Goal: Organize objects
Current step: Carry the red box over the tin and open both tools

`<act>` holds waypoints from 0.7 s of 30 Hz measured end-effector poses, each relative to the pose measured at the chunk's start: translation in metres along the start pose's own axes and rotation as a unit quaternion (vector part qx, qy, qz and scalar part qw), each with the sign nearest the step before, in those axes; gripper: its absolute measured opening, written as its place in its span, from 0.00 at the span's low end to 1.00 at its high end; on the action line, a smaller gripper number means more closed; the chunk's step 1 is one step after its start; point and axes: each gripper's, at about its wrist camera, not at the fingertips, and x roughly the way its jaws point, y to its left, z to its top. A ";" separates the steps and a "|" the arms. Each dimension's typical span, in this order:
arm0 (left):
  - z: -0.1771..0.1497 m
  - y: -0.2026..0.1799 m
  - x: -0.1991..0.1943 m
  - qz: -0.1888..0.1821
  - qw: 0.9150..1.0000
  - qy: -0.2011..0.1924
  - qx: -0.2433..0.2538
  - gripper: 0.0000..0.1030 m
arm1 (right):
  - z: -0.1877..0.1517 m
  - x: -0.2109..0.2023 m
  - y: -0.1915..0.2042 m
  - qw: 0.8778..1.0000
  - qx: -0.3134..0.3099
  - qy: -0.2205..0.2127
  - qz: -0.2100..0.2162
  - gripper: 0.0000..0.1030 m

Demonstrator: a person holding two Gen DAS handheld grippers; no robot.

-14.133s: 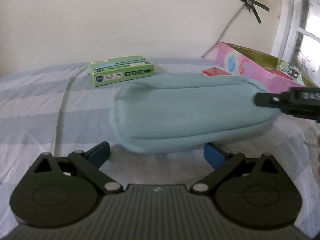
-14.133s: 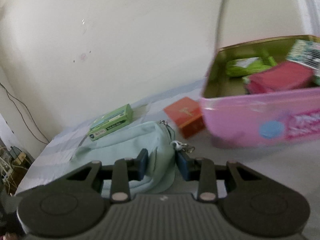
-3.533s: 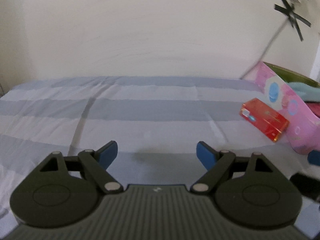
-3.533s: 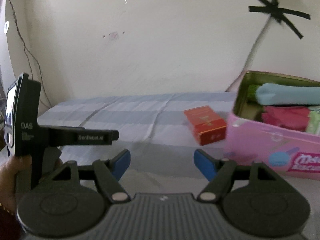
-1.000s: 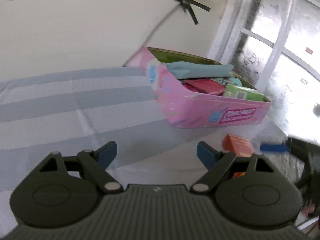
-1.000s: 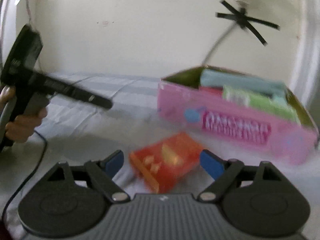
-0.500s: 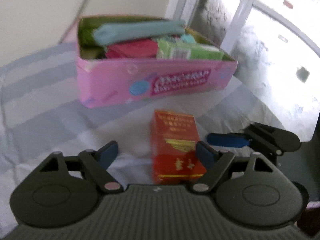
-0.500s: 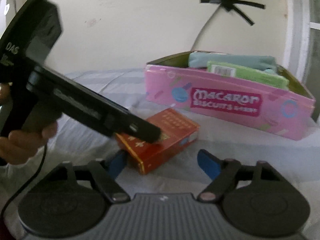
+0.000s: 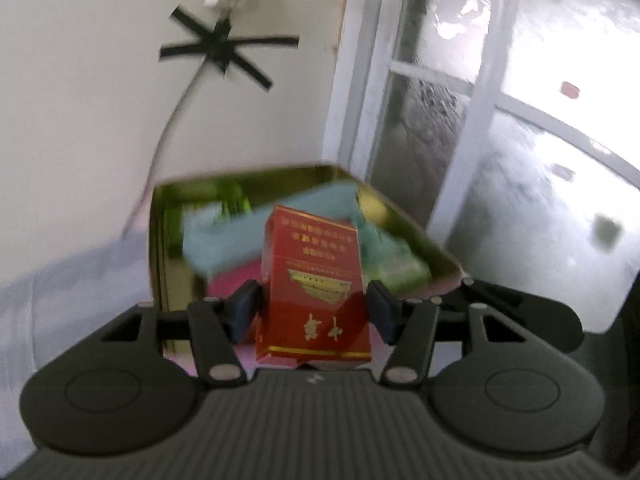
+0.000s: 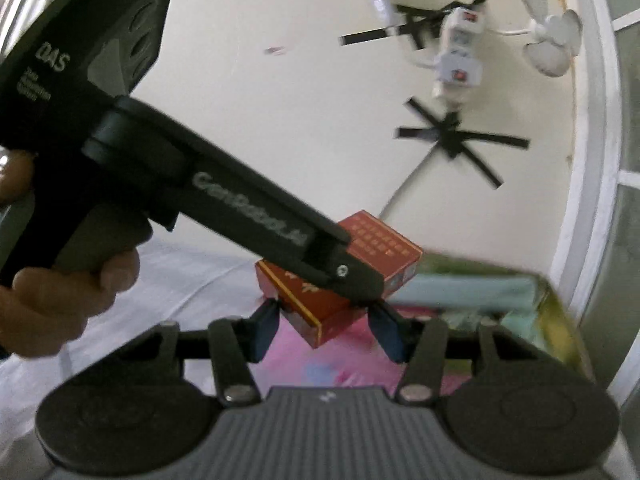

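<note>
Lifted off the striped sheet since half a second ago: red box (image 9: 316, 288) now pinched between left gripper (image 9: 314, 312) pads, held above the pink tin (image 9: 160, 240). Last loose item, so nearly done. Rigid printed carton, flat-sided; glossy metal tin beyond fingertips. Right gripper (image 10: 328, 330) closing, its pads flanking the box, contact unclear.
</note>
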 end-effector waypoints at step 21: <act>0.019 0.014 0.073 0.211 0.977 0.013 -0.005 0.85 | -0.015 0.066 -0.099 0.989 0.124 0.034 -0.068 0.67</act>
